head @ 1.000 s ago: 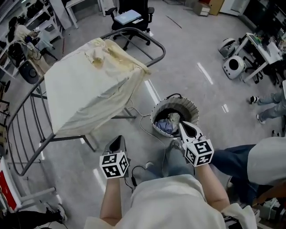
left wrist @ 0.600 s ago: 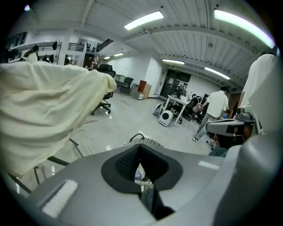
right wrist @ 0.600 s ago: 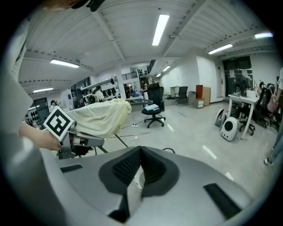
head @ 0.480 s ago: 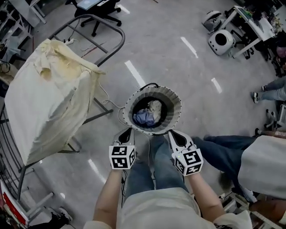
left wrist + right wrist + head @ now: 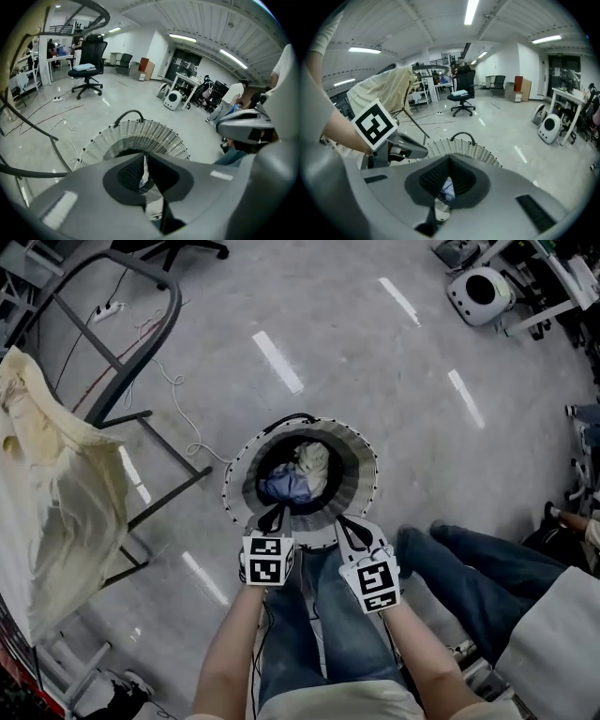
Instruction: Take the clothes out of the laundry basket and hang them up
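A round grey laundry basket (image 5: 362,476) stands on the floor in front of my knees. Inside it lie a blue garment (image 5: 281,487) and a pale crumpled one (image 5: 315,461). My left gripper (image 5: 274,515) hangs over the basket's near rim, jaws shut and empty. My right gripper (image 5: 344,521) hovers beside it over the same rim, also shut with nothing held. The left gripper view shows the ribbed basket wall (image 5: 140,133) just past the shut jaws. In the right gripper view the blue garment (image 5: 448,188) peeks under the shut jaws.
A metal drying rack (image 5: 141,329) stands at the left with a cream sheet (image 5: 52,502) draped over it. A white cable (image 5: 176,388) trails on the floor. Another person's jeans-clad legs (image 5: 487,568) are at the right. An office chair (image 5: 461,97) and a white round device (image 5: 481,289) stand farther off.
Both grippers have dropped from beside the rack down to the basket's near rim. The basket now sits mid-view and the rack has slid to the left edge.
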`<action>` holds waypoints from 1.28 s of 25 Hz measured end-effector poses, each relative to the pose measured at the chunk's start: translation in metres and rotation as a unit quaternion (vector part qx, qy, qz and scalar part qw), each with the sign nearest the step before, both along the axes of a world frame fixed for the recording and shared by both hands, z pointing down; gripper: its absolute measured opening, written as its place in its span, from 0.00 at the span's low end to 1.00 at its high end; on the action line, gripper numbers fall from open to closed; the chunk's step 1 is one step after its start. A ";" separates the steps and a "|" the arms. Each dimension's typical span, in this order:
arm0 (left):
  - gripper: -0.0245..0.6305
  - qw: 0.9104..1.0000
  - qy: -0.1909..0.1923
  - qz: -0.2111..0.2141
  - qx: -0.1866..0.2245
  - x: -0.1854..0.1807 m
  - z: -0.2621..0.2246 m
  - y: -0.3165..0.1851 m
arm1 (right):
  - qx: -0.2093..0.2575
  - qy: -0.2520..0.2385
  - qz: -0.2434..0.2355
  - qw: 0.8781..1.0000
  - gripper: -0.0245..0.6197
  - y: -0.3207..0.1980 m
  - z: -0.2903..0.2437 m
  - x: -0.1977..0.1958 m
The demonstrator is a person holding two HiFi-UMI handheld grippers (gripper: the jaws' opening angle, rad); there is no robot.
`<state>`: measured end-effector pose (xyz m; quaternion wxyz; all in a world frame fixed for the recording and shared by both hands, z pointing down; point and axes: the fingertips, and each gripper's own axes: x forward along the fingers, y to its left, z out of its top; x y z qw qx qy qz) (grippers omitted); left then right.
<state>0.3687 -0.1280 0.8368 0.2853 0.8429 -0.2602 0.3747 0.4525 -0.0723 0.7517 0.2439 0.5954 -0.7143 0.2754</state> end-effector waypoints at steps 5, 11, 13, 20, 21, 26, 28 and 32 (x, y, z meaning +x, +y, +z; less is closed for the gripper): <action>0.19 0.998 -0.036 0.036 -0.034 0.028 0.081 0.005 | -0.037 -0.016 -0.006 0.999 0.04 -0.010 0.072 0.016; 0.27 0.993 -0.070 0.067 -0.071 0.048 0.174 0.015 | -0.069 -0.039 0.005 0.997 0.04 -0.021 0.136 0.032; 0.30 0.989 -0.091 0.080 -0.091 0.051 0.204 0.021 | -0.074 -0.053 0.021 0.996 0.04 -0.025 0.153 0.037; 0.33 0.981 -0.135 0.068 -0.125 0.060 0.291 0.019 | -0.097 -0.076 0.069 0.990 0.04 -0.046 0.209 0.060; 0.33 0.980 -0.141 0.071 -0.123 0.060 0.301 0.019 | -0.099 -0.080 0.075 0.989 0.04 -0.049 0.216 0.062; 0.33 0.972 -0.175 0.106 -0.118 0.052 0.347 0.027 | -0.110 -0.096 0.104 0.984 0.04 -0.060 0.244 0.066; 0.31 0.968 -0.189 0.113 -0.121 0.046 0.365 0.030 | -0.113 -0.104 0.113 0.982 0.04 -0.061 0.252 0.066; 0.26 0.966 -0.204 0.110 -0.118 0.038 0.393 0.026 | -0.116 -0.105 0.123 0.980 0.04 -0.066 0.265 0.066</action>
